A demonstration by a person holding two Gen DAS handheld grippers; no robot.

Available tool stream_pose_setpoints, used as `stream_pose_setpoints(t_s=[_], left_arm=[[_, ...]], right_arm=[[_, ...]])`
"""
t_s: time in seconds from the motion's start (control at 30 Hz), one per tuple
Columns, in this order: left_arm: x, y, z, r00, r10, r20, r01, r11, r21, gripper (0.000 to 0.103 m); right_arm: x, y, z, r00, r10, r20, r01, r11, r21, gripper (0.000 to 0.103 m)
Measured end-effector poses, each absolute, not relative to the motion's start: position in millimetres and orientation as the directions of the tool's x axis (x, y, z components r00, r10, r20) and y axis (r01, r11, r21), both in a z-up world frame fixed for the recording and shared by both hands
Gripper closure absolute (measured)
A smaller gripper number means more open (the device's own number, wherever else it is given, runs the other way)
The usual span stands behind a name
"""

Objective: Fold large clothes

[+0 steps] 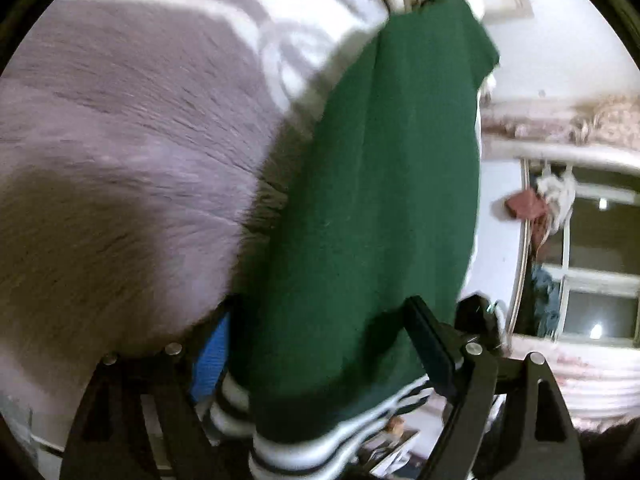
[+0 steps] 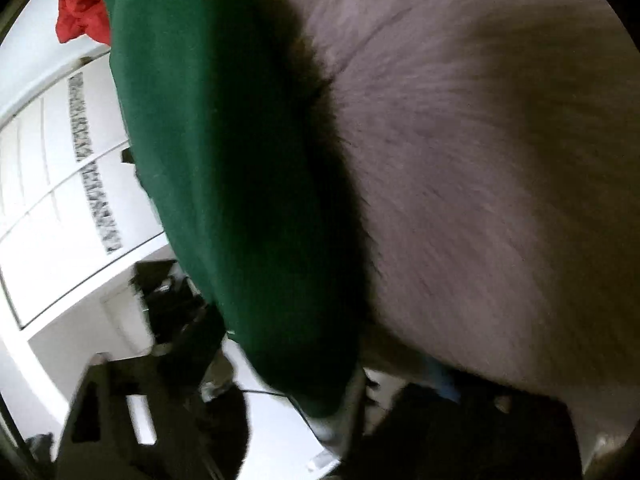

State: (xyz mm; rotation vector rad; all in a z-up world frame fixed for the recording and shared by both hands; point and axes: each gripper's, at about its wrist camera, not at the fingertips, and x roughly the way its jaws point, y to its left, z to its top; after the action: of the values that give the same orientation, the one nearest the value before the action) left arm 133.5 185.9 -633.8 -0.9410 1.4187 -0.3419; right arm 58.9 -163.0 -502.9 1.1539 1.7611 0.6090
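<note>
Over the fuzzy grey blanket (image 1: 120, 140), both tongs (image 1: 320, 364) (image 2: 340, 392) pinch the green knit sweater (image 1: 380, 200).

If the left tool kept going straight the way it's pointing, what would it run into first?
Probably the green garment itself: it fills the line ahead of the left tool, which looks clamped on its striped hem. Depth is unclear.

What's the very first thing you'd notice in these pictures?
The big green garment jumps out first: it fills the middle of both views, stretched between the left gripper and the right gripper, its white-striped hem down at the left one. Behind it spreads a fuzzy grey blanket, and something bright red sits far off at the top.
</note>
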Motion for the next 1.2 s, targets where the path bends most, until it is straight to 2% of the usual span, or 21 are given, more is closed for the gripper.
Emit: stream_pose_setpoints(t_s=[0.2,0.37,0.6,0.7,0.8,0.83,0.93,0.97,1.0,1.03,1.07,1.1,1.2], left_arm=[[126,184,-627,0.154,-0.708,-0.689,-0.248,0.648,-0.720,0.017],[118,193,-631,0.162,-0.712,-0.683,-0.258,0.638,-0.726,0.017],[129,171,-635,0.162,-0.717,-0.678,-0.259,0.632,-0.731,0.008],[130,168,-636,0.157,-0.718,-0.678,-0.247,0.636,-0.731,0.005],[130,167,-637,0.159,-0.721,-0.675,-0.244,0.633,-0.734,0.004],[130,168,-637,0.161,-0.724,-0.671,-0.245,0.629,-0.738,0.004],[127,173,-636,0.168,-0.738,-0.653,-0.251,0.609,-0.753,0.004],[126,175,-636,0.170,-0.744,-0.646,-0.251,0.601,-0.759,0.004],[126,176,-637,0.170,-0.748,-0.642,-0.251,0.597,-0.762,0.004],[126,177,-637,0.167,-0.752,-0.638,-0.251,0.593,-0.765,0.004],[126,178,-638,0.162,-0.755,-0.635,-0.252,0.591,-0.767,0.004],[126,178,-638,0.160,-0.757,-0.633,-0.254,0.588,-0.768,0.004],[126,179,-637,0.154,-0.764,-0.627,-0.253,0.583,-0.772,0.004]], right_arm=[[60,-145,-490,-0.153,0.909,-0.388,0.393,0.417,0.820,0.000],[52,-151,-477,-0.103,0.940,-0.325,0.398,0.338,0.853,0.001],[51,-174,-480,-0.056,0.977,-0.205,0.426,0.209,0.880,0.001],[48,-177,-477,-0.059,0.977,-0.206,0.410,0.211,0.887,0.001],[46,-172,-497,-0.065,0.962,-0.265,0.441,0.266,0.857,0.001],[52,-171,-498,-0.063,0.969,-0.239,0.443,0.242,0.863,0.000],[62,-150,-461,-0.105,0.979,-0.175,0.294,0.199,0.935,0.000],[62,-150,-457,-0.114,0.972,-0.204,0.268,0.228,0.936,0.001],[62,-150,-459,-0.138,0.951,-0.278,0.252,0.305,0.918,0.001],[60,-153,-468,-0.169,0.905,-0.390,0.245,0.422,0.873,0.010],[58,-156,-476,-0.187,0.889,-0.418,0.264,0.455,0.851,0.020],[56,-163,-486,-0.192,0.883,-0.429,0.301,0.469,0.830,0.036],[53,-170,-484,-0.153,0.905,-0.398,0.337,0.426,0.840,0.038]])
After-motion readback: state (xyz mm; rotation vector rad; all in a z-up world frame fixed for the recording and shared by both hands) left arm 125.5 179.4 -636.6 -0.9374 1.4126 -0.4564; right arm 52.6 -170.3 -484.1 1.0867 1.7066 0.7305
